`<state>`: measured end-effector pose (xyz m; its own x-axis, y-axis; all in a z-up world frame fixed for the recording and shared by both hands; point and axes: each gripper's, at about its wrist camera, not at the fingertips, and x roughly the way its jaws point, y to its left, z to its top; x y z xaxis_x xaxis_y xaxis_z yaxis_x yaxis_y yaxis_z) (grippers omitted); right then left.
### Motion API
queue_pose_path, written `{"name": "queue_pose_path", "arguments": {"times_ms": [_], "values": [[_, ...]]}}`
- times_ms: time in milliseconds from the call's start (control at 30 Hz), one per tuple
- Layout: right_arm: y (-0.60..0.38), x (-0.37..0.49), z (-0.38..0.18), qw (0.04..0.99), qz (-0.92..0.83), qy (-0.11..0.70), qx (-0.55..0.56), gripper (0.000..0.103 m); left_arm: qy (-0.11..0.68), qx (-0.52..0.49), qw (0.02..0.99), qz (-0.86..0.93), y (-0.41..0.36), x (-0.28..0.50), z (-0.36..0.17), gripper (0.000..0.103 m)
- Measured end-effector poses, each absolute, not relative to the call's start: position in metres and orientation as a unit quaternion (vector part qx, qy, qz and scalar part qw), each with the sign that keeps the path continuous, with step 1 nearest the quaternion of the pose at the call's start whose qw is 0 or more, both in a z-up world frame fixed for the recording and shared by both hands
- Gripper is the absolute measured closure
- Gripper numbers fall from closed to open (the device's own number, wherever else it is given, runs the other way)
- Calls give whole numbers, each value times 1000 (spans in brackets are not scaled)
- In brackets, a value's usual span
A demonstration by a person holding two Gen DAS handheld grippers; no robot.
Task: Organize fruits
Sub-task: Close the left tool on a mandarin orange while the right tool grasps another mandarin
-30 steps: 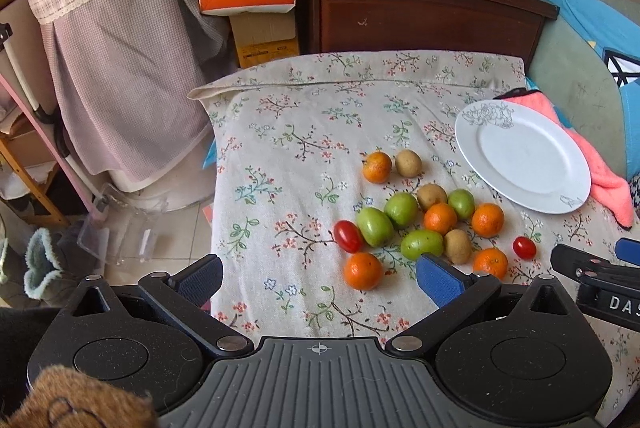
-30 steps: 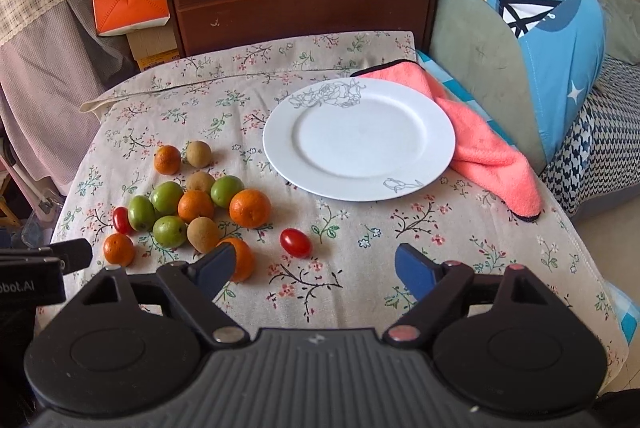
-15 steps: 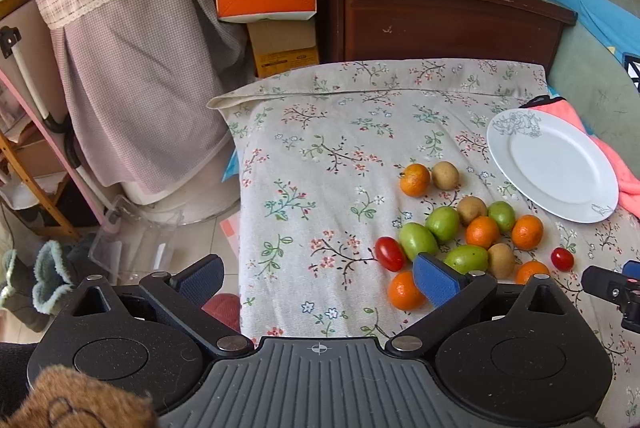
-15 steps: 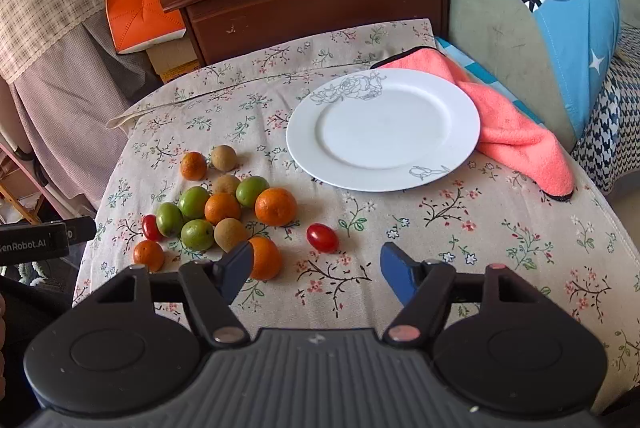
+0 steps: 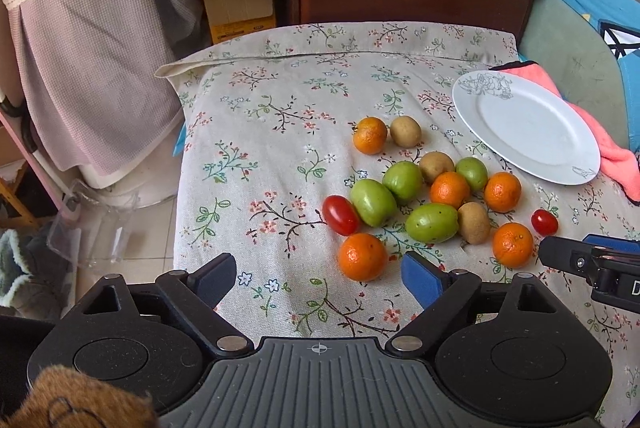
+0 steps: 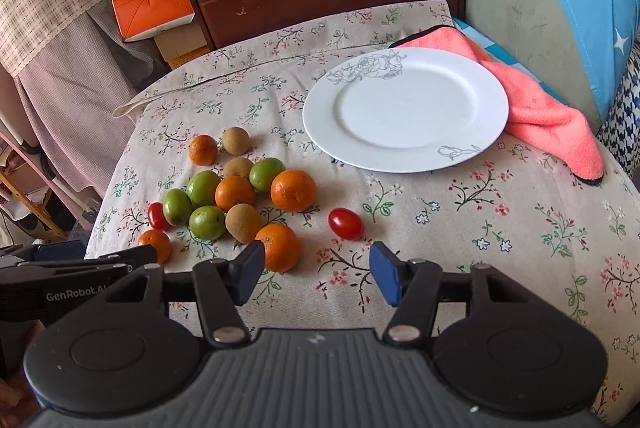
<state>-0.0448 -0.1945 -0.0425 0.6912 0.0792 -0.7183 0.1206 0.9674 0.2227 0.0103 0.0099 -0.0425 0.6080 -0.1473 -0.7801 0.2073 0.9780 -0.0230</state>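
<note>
**Closing in on the loose fruit beside the plate**

Hovering both tongs low over the flowered cloth (image 6: 500,228), I am taking the white plate (image 6: 404,116) as my landmark. It is bare, and every fruit is lying on the cloth to its left and nearer me: oranges, green plums, brown kiwis and two small red tomatoes, bunched together with several touching.

The right gripper (image 6: 316,274) is released with nothing between its pads; its jaws have just been closing, narrowing toward fruit size. The lone tomato (image 6: 346,224) is lying just ahead of it, apart from the heap and between the heap and the plate's near rim. The nearest orange (image 6: 279,246) is sitting right beside the left pad.

The left gripper (image 5: 318,282) is released too, standing wide, its jaws also just having been closing a little, and holding nothing. An orange (image 5: 363,256) at the heap's edge farthest from the plate is lying just ahead of its right pad, with the other tomato (image 5: 341,215) and a green plum (image 5: 373,202) behind it.

I am judging all of these as light and round, so likely to roll on the soft cloth. The tomato looks thin-skinned and slick: I am planning to take it across its short middle with a gentle squeeze. The oranges look firmer, with a grippier peel, and should take pads across the widest part.
</note>
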Motion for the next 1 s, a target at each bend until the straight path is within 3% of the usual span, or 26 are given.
{"name": "queue_pose_path", "arguments": {"times_ms": [233,500,767,833,1000], "values": [[-193,-38,-49,908,-10,395,137,54,424,27,899,-106,4,14,-52,36],[-185,-33,-51,909,16,392,141,60,414,24,903,-115,-2,14,-55,40],[-178,-24,-63,904,22,403,138,73,405,37,905,-126,-8,13,-62,64],[-176,-25,-63,907,21,399,133,73,403,30,905,-133,-7,13,-62,77],[-179,-27,-60,907,17,397,139,74,406,7,903,-143,-3,12,-60,77]]}}
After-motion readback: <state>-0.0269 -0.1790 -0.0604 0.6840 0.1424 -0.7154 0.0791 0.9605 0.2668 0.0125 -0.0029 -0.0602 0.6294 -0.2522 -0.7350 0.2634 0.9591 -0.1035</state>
